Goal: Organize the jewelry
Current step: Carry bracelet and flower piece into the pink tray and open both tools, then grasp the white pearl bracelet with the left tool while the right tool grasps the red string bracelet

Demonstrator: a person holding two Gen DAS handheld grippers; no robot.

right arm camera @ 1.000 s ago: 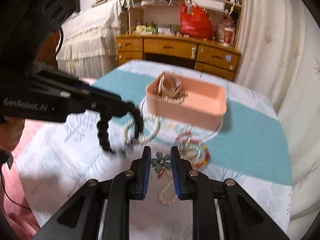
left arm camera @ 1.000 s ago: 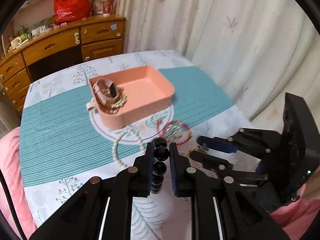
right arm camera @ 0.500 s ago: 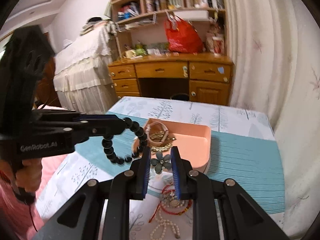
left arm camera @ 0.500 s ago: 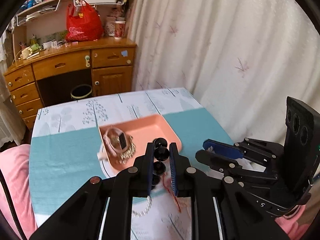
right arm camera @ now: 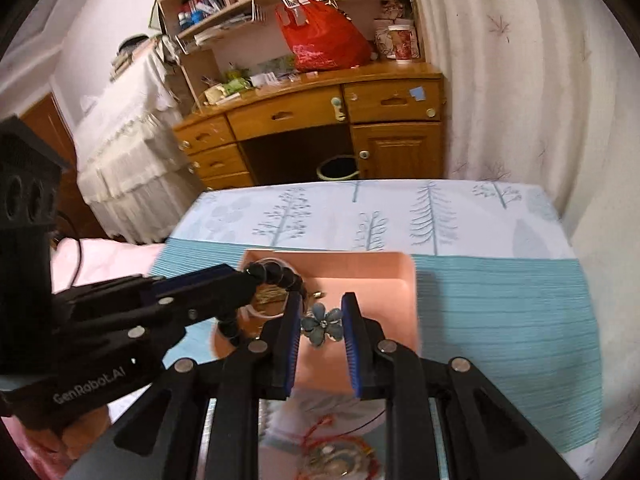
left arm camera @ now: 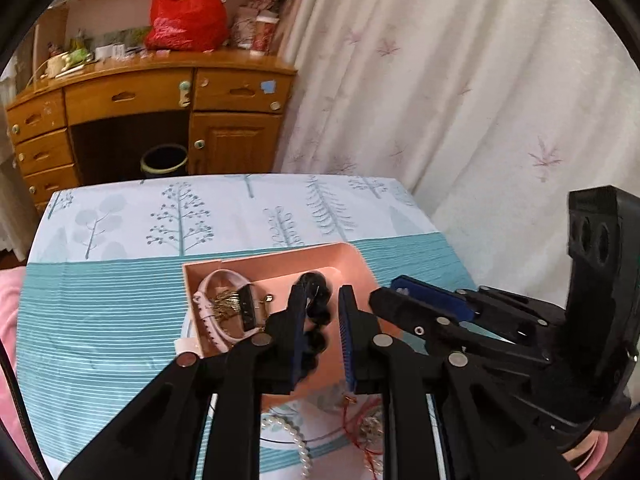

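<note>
A pink tray (left arm camera: 276, 264) (right arm camera: 400, 280) sits on the tablecloth and holds a pink watch (left arm camera: 216, 304) and a gold chain (left arm camera: 226, 300). My left gripper (left arm camera: 322, 300) is over the tray with its jaws parted, and a black bead bracelet (left arm camera: 316, 308) (right arm camera: 276, 274) hangs against its left finger. My right gripper (right arm camera: 322, 308) is shut on a blue flower brooch (right arm camera: 322, 324) and holds it above the tray. The right gripper also shows in the left wrist view (left arm camera: 400, 292), close on the right.
A pearl string (left arm camera: 296, 440) and a red cord bracelet (left arm camera: 368, 428) (right arm camera: 332, 448) lie on the table in front of the tray. A wooden desk (left arm camera: 160, 96) with a red bag (left arm camera: 184, 12) stands behind. A curtain (left arm camera: 460, 80) hangs on the right.
Both grippers have moved forward and lower over the tray. The left jaws have widened and the black bracelet now hangs loosely between them.
</note>
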